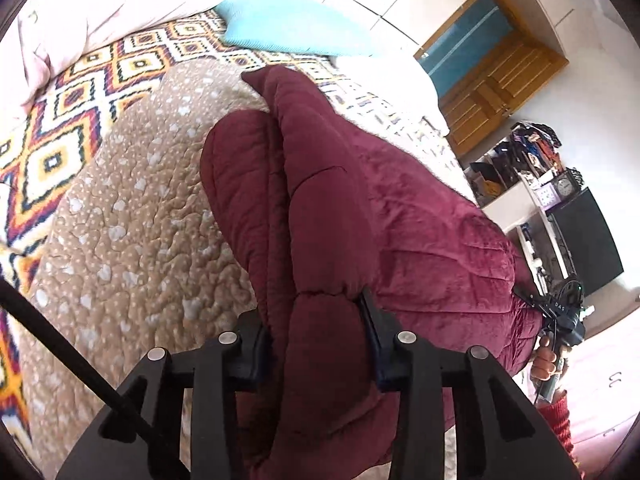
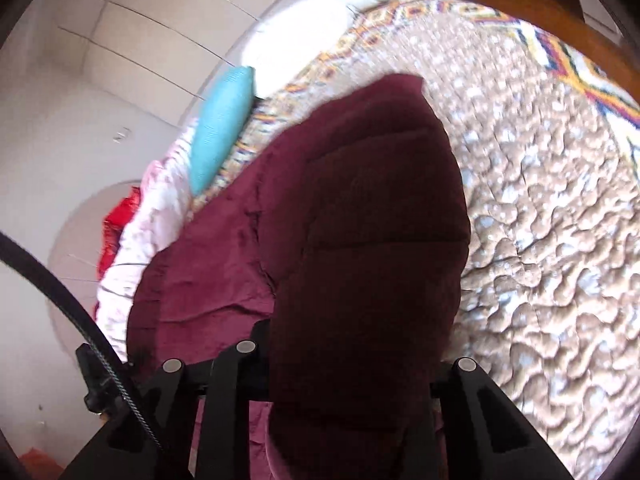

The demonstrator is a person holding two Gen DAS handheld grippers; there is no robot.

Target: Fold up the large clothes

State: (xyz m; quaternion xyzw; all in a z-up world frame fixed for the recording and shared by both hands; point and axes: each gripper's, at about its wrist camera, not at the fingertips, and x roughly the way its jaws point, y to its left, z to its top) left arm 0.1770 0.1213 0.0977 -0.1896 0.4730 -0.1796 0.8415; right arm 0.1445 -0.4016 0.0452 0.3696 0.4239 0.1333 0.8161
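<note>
Gripping step judged under way: maroon quilted garment (image 1: 340, 208) bunched on bed, over tan quilted bedspread (image 1: 120, 220). Fabric plush, thick, stitched in panels, folded over itself in heavy rolls. Left gripper (image 1: 316, 340) clamped on thick fold, pads sunk into fabric. Right gripper (image 2: 352, 364) closed on another fold; its pads mostly hidden by cloth. Next move likely called for lifting both holds together, carrying edge across. Blue pillow (image 1: 296, 26) lay beyond.

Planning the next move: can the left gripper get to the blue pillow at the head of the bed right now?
Probably not: the left gripper is shut on the maroon garment, whose bulk lies between it and the blue pillow.
</note>
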